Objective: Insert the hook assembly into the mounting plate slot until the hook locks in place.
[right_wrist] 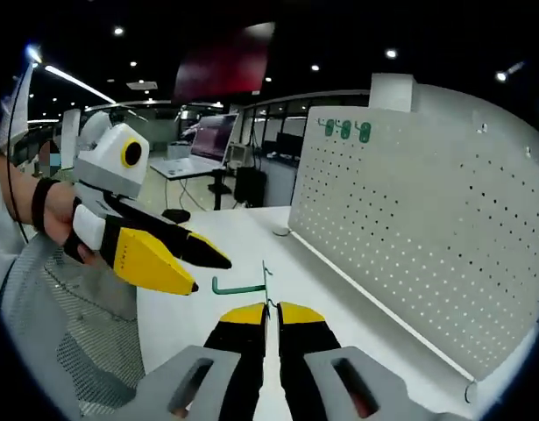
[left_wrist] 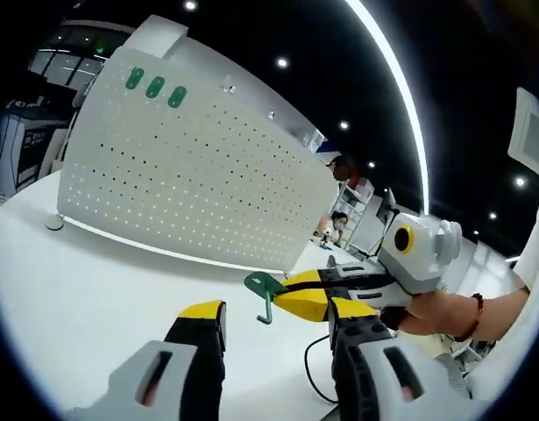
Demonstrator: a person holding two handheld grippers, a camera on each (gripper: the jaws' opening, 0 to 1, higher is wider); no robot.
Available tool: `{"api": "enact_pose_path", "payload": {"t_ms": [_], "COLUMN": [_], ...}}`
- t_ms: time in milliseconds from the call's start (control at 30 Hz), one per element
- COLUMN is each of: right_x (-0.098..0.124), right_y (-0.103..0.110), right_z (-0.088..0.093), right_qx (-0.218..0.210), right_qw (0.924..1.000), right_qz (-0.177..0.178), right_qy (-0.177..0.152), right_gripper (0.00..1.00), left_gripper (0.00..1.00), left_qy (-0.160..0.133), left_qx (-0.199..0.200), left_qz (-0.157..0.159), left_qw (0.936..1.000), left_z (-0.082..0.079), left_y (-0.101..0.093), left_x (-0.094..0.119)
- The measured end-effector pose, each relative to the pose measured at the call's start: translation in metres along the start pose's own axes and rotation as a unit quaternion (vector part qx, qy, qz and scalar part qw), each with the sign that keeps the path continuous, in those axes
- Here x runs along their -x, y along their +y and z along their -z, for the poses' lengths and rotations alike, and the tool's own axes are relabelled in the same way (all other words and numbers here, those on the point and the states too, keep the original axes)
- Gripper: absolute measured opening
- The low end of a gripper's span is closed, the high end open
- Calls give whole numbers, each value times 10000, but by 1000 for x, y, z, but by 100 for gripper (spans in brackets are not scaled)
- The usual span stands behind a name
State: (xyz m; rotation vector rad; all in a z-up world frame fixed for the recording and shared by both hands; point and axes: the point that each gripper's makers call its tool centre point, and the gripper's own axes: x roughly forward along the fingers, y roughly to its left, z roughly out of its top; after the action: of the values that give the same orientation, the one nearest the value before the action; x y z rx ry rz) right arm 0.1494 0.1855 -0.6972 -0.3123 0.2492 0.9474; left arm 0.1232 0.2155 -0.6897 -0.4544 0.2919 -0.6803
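Observation:
A green hook [left_wrist: 264,290] hangs off the tip of my right gripper [left_wrist: 285,294], which enters from the right, just above the white table. In the right gripper view the hook [right_wrist: 241,285] sticks out leftward from my right gripper [right_wrist: 271,307], whose jaws are shut on its thin stem. The white perforated mounting plate [left_wrist: 190,167] stands upright on the table behind; in the right gripper view this plate [right_wrist: 427,219] rises on the right. My left gripper [left_wrist: 278,309] is open with nothing in it, and it [right_wrist: 208,274] hovers just left of the hook.
Three green hooks [left_wrist: 155,86] sit in the plate's top corner, also seen as hooks [right_wrist: 345,130] at upper centre. A black cable [left_wrist: 311,368] lies on the white table [left_wrist: 94,289]. A hand with a bracelet [left_wrist: 453,311] holds the right gripper. Office desks and monitors stand behind.

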Motion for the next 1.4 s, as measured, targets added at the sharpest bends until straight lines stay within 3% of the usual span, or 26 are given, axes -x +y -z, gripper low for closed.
{"api": "enact_pose_path", "payload": {"t_ms": [133, 367, 433, 500, 633, 833, 1133, 1400], "right_x": [1, 3, 3, 2, 1, 0, 1, -1], "right_y": [0, 4, 5, 8, 11, 17, 21, 24], "right_z": [-3, -13, -15, -17, -19, -26, -27, -25], "right_qx": [-70, -260, -308, -362, -356, -410, -712, -603], "right_qw": [9999, 9992, 9988, 9984, 9983, 9973, 9949, 9958], "right_qz": [43, 23, 9, -44, -71, -90, -72, -120], "right_qy": [-86, -303, -377, -427, -458, -605, -714, -675], "right_gripper": [3, 3, 3, 3, 3, 3, 3, 3], "left_gripper": [36, 27, 26, 25, 17, 18, 7, 3], "left_qy": [-65, -128, -238, -457, -460, -674, -683, -614], "left_qx": [129, 382, 423, 720, 840, 1208, 1434, 1462], "left_qz": [-18, 19, -5, -12, 124, 184, 175, 183], "left_qw": [9999, 9992, 9988, 9964, 9953, 9902, 9871, 9872], "left_z": [-1, -4, -5, -10, -10, -16, -14, -13], "left_y": [1, -1, 0, 1, -3, -3, -1, 0], "left_x": [1, 1, 2, 2, 2, 2, 1, 2]}}
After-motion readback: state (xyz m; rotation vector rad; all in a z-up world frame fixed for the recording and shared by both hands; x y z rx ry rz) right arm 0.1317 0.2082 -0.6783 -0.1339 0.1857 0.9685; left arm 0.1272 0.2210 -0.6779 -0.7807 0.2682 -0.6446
